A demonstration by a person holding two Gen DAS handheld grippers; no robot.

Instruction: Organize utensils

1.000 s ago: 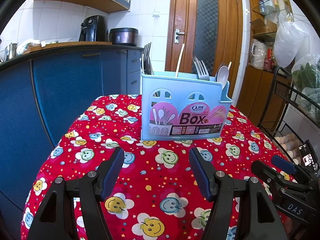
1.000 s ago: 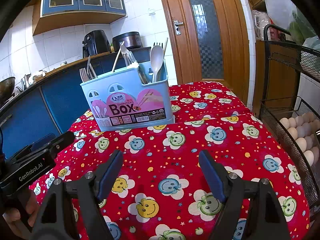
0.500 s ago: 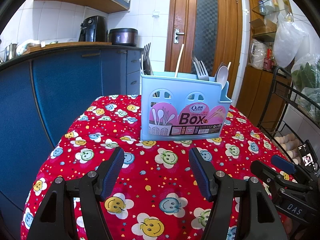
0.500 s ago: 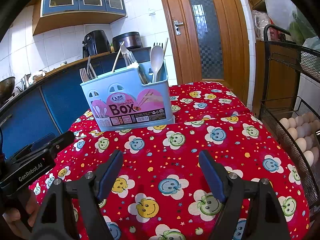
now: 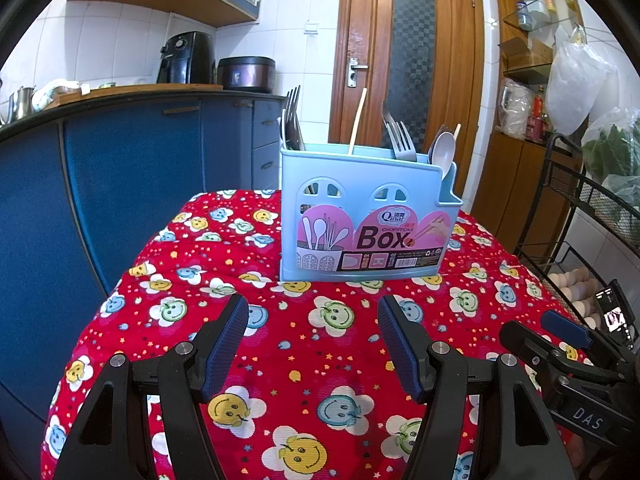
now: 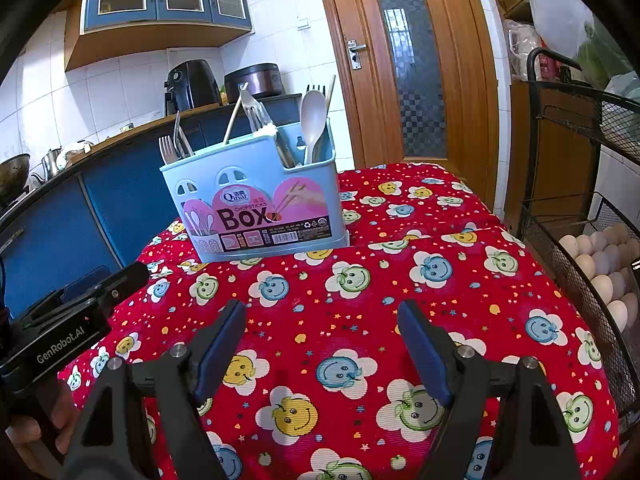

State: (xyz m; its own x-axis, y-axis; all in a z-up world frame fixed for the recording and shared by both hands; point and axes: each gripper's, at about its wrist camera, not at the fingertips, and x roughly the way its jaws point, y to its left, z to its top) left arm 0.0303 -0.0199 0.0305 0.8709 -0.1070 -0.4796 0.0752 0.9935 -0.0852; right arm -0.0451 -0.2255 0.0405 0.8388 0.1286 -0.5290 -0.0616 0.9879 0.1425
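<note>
Nothing has shifted since earlier frames. Left tongs (image 5: 312, 320) and right tongs (image 6: 322, 326) hover apart, empty, short of the utensil box (image 5: 366, 216).

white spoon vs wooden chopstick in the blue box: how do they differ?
The white spoon ends in a broad oval bowl; the wooden chopstick is a thin plain stick. The spoon is white, the chopstick pale tan. The spoon stands in the low compartment at the right end of the blue box; the chopstick rises from the taller main part and leans more. Both stick up past the rim, and neither is held.
</note>
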